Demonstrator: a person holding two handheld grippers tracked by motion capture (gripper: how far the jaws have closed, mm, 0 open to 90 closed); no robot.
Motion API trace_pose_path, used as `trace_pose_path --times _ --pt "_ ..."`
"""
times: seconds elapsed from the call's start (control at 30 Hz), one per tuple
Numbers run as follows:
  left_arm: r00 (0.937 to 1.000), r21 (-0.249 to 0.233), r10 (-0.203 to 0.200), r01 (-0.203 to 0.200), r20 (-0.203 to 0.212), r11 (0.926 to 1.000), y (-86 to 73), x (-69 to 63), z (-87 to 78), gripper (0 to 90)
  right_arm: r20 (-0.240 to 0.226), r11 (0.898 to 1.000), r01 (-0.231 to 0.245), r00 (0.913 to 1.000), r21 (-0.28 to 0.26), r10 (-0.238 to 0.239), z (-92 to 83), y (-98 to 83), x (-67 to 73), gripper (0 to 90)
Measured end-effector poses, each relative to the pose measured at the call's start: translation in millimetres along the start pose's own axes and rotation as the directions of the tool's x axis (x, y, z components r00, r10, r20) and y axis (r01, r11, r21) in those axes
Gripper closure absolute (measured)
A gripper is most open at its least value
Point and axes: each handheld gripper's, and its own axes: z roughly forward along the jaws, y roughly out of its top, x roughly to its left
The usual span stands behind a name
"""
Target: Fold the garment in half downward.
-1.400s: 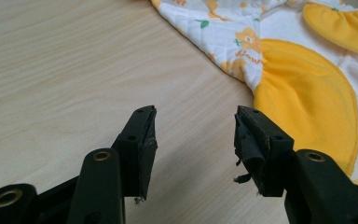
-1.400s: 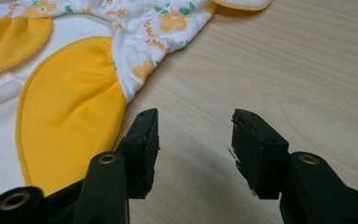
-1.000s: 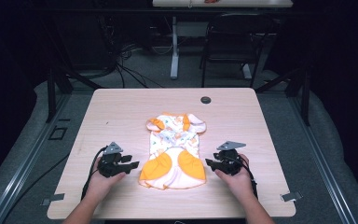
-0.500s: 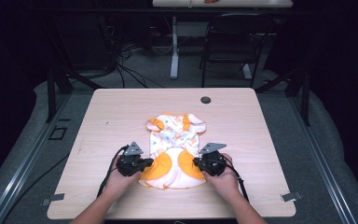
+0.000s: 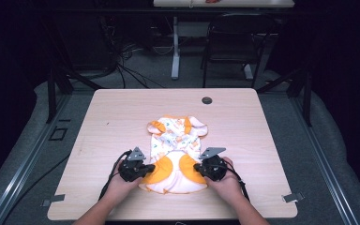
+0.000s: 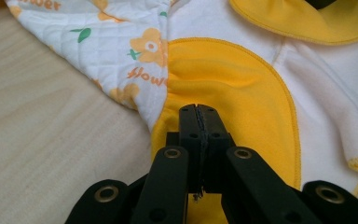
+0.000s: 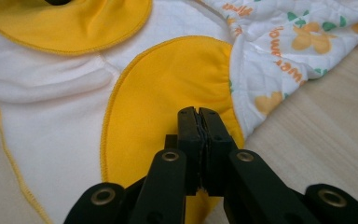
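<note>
A small baby garment [image 5: 176, 140], white with orange flower print and yellow patches, lies flat on the wooden table [image 5: 112, 117]. My left gripper [image 5: 151, 167] sits at the left edge of its lower half, and my right gripper [image 5: 198, 167] at the right edge. In the left gripper view the jaws [image 6: 198, 109] have just closed, pinching the rim of a yellow patch [image 6: 223, 70]. In the right gripper view the jaws [image 7: 198, 112] have also just closed, on the edge of the other yellow patch [image 7: 168, 79]. A hand holds each gripper.
A small black round cap [image 5: 207, 100] sits near the table's far edge. Grey tape tabs [image 5: 293, 197] mark the front corners. Beyond the table stand a dark chair [image 5: 229, 42], loose cables on the floor and another table's leg [image 5: 175, 47].
Both grippers moved inward from beside the garment to its lower side edges, and their jaws went from open to shut on the fabric.
</note>
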Motion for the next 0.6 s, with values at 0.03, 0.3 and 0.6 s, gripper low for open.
trace_pose_path --times 0.03,0.3,0.6 --pt "1.0000 0.006 0.006 -0.006 0.003 1.0000 -1.0 -1.4 -1.3 89.7 -0.009 1.000 -0.001 1.0000 0.001 0.001 -0.7 -0.7 0.8 87.7" --pt "0.9997 0.024 0.024 -0.024 0.005 0.9994 -8.1 -13.3 -9.0 89.7 -0.028 0.999 0.044 0.9987 0.028 -0.043 -7.2 -5.4 14.2 87.5" --pt "0.9996 0.036 0.013 -0.013 0.025 0.9993 -21.4 -28.7 -21.1 89.7 -0.046 0.994 0.095 0.9946 0.057 -0.093 -16.1 -12.6 34.8 87.1"
